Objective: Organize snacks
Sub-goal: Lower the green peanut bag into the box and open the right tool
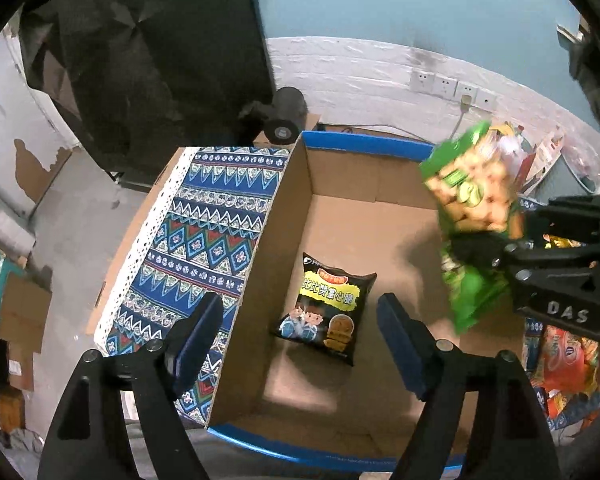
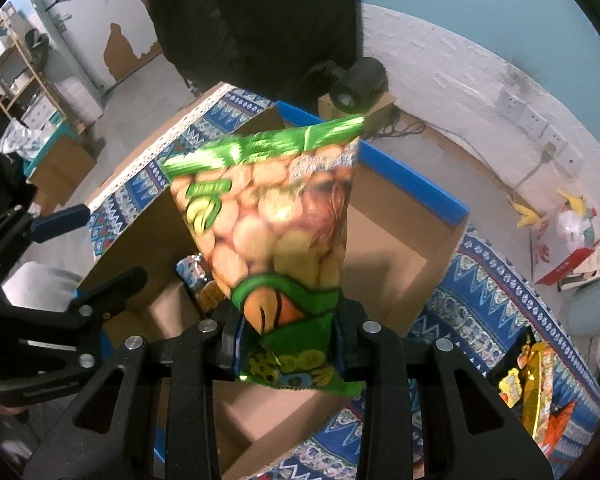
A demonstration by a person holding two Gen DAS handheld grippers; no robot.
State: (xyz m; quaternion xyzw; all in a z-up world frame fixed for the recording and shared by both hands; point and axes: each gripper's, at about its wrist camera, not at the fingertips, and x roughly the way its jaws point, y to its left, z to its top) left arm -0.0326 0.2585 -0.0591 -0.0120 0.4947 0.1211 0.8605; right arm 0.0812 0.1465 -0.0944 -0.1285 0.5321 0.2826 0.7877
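Now, with right claw point(image 2: 286, 344) pinching green snack bag point(image 2: 268, 216) by its lower end above cardboard box point(image 1: 340, 208), lower well inside walls, release beside black snack bag point(image 1: 326, 310) on box floor, keeping clear of spread, empty left claw point(image 1: 300, 332).

Open box below both hand-held grippers, mostly bare floor inside

Under the left hand-held gripper point(image 1: 300, 332) the cardboard box point(image 1: 332, 176) stands open at the top; its floor is free except for a black snack packet point(image 1: 327, 314) lying just ahead of the spread fingers. The box's tall left wall rises beside the left finger, with the patterned cloth point(image 1: 204, 232) of the desk beyond. To its right, the right hand-held gripper point(image 2: 286, 344) and its green snack bag point(image 2: 276, 216) hang over the box's right side, blocking that way.
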